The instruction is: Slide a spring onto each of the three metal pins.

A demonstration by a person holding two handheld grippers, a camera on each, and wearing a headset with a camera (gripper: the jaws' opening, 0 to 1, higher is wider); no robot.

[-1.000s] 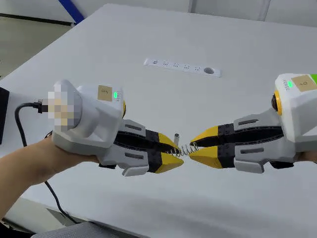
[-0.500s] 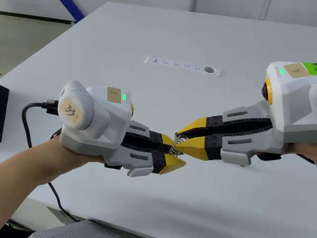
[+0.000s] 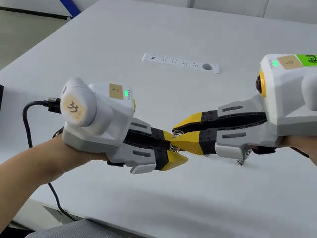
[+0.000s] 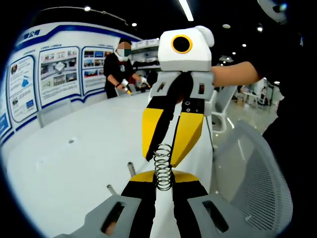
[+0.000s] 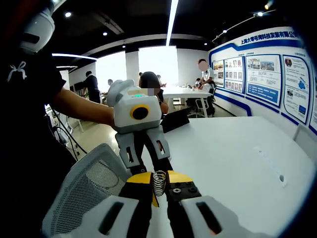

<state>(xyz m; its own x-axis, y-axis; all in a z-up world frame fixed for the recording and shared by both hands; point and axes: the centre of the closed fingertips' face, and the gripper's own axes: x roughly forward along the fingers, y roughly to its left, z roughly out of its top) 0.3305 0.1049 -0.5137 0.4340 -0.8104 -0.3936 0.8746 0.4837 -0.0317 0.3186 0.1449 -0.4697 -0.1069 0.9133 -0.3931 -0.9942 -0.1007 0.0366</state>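
A short metal spring [image 3: 174,147] sits where my two grippers meet nose to nose above the white table [image 3: 124,79]. My left gripper [image 3: 178,149] is shut on its lower end; in the left gripper view the spring [image 4: 162,168] rises from between my own jaws. My right gripper [image 3: 173,136] comes in from the right and pinches the other end [image 5: 159,182], its yellow fingers [image 4: 185,131] standing either side of the coil. Two thin metal pins [image 4: 131,168] [image 4: 109,188] stand upright on the table just beyond the left gripper. Whether a pin runs inside the spring is hidden.
Another spring [image 3: 241,158] lies on the table under the right gripper's body. A white power strip [image 3: 179,63] lies farther back. A black cable [image 3: 29,124] trails from the left gripper over the near edge. A grey mesh chair [image 4: 247,188] stands beside the table.
The right gripper has moved left until its tips overlap the left gripper's. The spring, stretched out between them a second ago, is now short and mostly covered by the yellow fingers.
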